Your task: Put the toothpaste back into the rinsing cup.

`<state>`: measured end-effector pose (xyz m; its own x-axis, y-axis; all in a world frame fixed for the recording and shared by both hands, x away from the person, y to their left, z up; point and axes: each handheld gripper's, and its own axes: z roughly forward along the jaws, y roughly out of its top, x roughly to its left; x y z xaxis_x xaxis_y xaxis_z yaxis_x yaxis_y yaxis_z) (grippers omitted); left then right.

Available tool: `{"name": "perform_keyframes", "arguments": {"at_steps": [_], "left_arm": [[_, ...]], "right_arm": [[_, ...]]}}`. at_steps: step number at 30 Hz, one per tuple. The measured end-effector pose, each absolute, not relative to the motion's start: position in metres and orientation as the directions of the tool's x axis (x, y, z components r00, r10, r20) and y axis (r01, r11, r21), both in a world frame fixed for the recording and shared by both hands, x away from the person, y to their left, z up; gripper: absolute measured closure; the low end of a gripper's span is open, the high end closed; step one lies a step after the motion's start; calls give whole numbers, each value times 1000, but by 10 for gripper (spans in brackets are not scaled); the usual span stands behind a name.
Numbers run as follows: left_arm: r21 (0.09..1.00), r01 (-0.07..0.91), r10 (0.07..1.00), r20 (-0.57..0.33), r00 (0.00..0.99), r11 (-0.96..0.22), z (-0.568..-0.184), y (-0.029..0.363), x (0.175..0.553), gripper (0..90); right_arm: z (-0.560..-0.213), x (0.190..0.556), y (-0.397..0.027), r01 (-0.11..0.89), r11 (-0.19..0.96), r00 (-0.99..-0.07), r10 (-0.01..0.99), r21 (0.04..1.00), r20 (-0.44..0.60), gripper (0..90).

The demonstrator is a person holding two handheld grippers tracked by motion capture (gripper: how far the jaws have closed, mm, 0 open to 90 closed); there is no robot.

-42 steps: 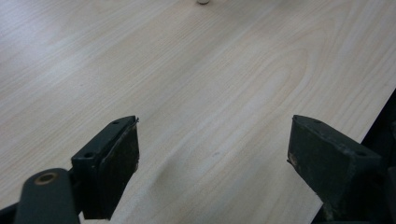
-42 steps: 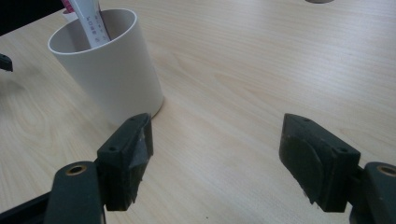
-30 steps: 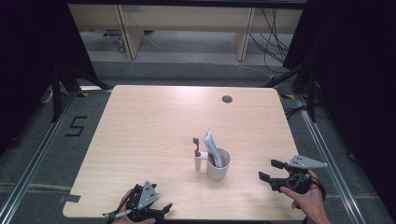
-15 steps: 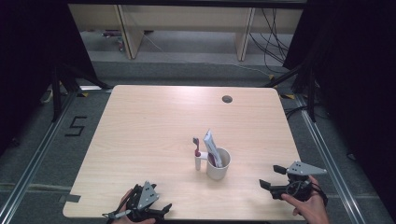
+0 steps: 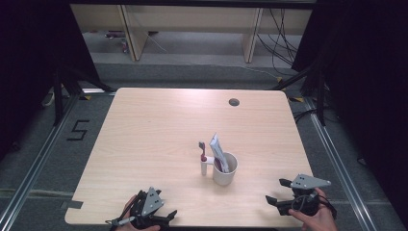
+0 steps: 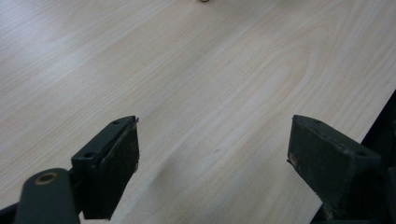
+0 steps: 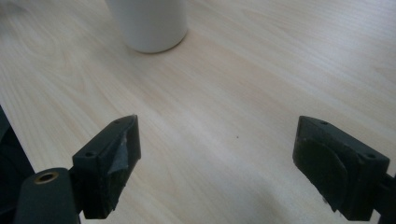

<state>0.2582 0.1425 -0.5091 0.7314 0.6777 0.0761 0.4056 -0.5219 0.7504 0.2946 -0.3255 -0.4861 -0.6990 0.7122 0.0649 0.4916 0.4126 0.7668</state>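
The right gripper (image 5: 278, 190) sits low over the near right corner of the wooden table (image 5: 159, 125), held in the person's right hand (image 5: 315, 217), with its grey three-cornered plate on top. Its jaws are spread wide, having just been opening, and nothing lies between them; in the right gripper view (image 7: 217, 163) bare wood shows between the two black jaws. Ahead of this gripper and to its left, a short way off and not touching it, stands a white cup (image 5: 224, 169); in the right gripper view the base of the cup (image 7: 149, 25) stands beyond the left jaw, upright on the table.

In the cup a white toothpaste tube (image 5: 216, 150) with a dark red lower part leans toward the far side, its top rising above the rim. A toothbrush (image 5: 203, 155) with a red and white handle stands upright just beside the cup, on the side away from the right gripper; whether it touches the cup I cannot tell.

The left gripper (image 5: 166, 217) rests at the near edge of the table, well apart from the cup, which lies ahead of it and to its right. Its jaws are also spread, and in the left gripper view (image 6: 215, 158) they have only bare wood grain between them
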Motion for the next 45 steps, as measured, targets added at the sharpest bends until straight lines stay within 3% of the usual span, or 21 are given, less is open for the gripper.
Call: {"name": "perform_keyframes", "arguments": {"at_steps": [24,25,45], "left_arm": [[743,409,681,84,728,-530,-508,143,257,163],[748,411,683,77,726,-521,-508,142,256,163],[747,409,680,79,729,-525,-508,142,256,163]], "right_arm": [[-494,278,-328,496,483,-715,699,722,24,159],[-493,274,-327,532,458,-695,717,712,58,159],[-494,276,-329,543,452,-682,729,707,57,159]]}}
